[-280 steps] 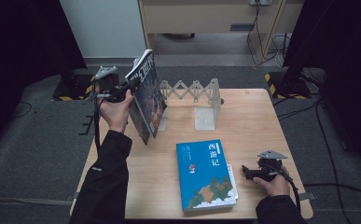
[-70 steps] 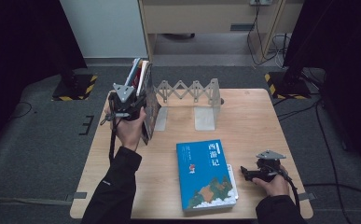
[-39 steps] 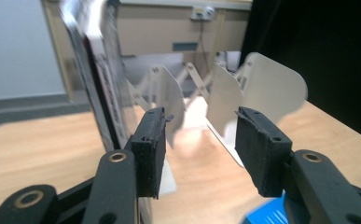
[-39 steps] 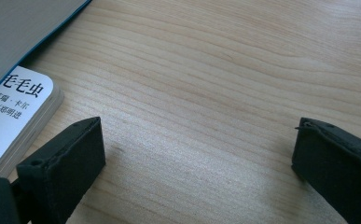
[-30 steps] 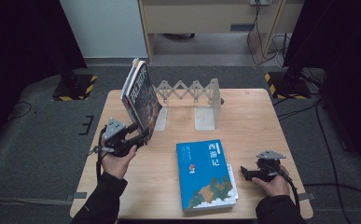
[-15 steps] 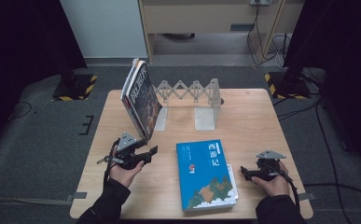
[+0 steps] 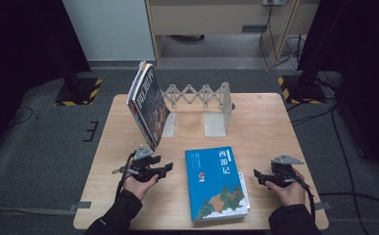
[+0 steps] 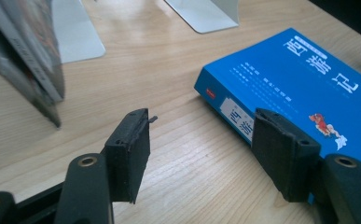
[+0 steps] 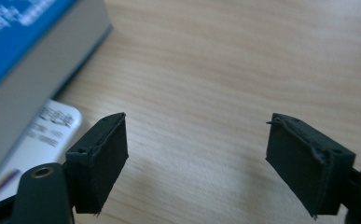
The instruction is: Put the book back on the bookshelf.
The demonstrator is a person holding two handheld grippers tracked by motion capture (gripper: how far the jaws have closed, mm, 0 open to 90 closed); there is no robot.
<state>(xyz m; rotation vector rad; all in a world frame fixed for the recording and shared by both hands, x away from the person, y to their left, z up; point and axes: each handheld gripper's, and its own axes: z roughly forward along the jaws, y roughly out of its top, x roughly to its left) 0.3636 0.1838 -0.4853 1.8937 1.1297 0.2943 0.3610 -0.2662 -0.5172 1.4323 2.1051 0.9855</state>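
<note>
A blue book [image 7: 216,183] lies flat on the wooden table [image 7: 265,127], with its spine [image 8: 234,114] toward my left gripper. A dark book [image 7: 148,105] leans tilted at the left end of the metal rack [image 7: 199,94]. My left gripper [image 7: 167,169] hovers low just left of the blue book. Its jaws [image 8: 201,119] are open with bare wood between them, and they have just been opening. My right gripper [image 7: 256,176] sits right of the blue book [image 9: 24,28], open and empty [image 9: 197,120]. Its jaws have just been closing somewhat.
Two pale metal bookend plates [image 7: 216,125] [image 8: 75,28] rest on the table under the rack. A white printed edge [image 9: 43,130] sticks out from under the blue book on its right side. Dark floor surrounds the table.
My left hand has dropped from beside the leaning book down to the table, left of the blue book. The right hand has stayed put.
</note>
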